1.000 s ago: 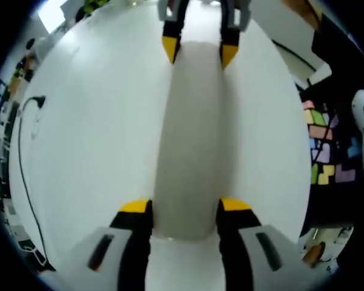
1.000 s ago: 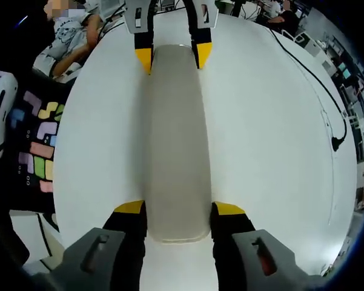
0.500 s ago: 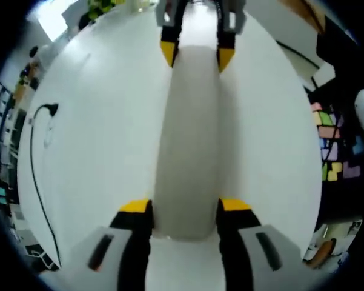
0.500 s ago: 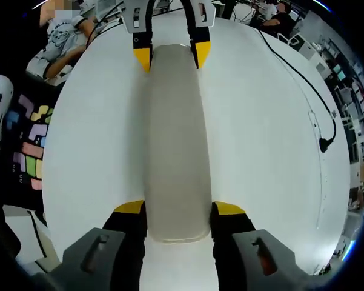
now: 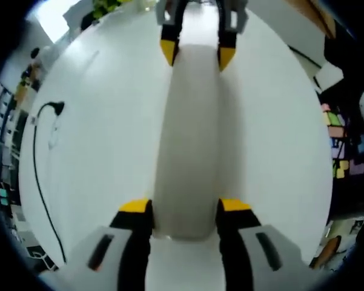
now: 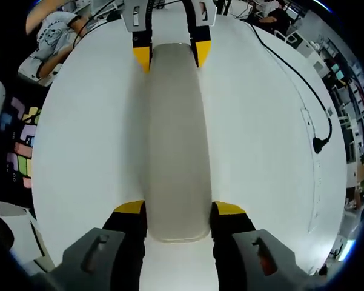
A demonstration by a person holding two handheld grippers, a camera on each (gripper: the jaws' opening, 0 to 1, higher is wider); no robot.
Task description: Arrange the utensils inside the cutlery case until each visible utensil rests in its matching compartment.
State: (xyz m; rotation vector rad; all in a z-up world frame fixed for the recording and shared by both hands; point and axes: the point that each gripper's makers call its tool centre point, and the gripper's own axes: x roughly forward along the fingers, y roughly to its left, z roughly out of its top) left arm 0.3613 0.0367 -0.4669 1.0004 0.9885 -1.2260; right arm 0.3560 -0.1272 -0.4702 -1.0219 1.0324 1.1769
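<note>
Closed cutlery case point(image 5: 188, 139) lying lengthwise on the white worktop point(image 5: 97, 151), gripped at both short ends. The left gripper point(image 5: 185, 209) has its fingers clamped on one end of the case; the right gripper point(image 6: 178, 212) has its fingers clamped on the opposite end, where the case point(image 6: 175, 133) lies before it. Holding both ends probably steadies the case for opening. No utensils are visible. A black cable point(image 6: 303, 91) lies well apart from the case.
</note>
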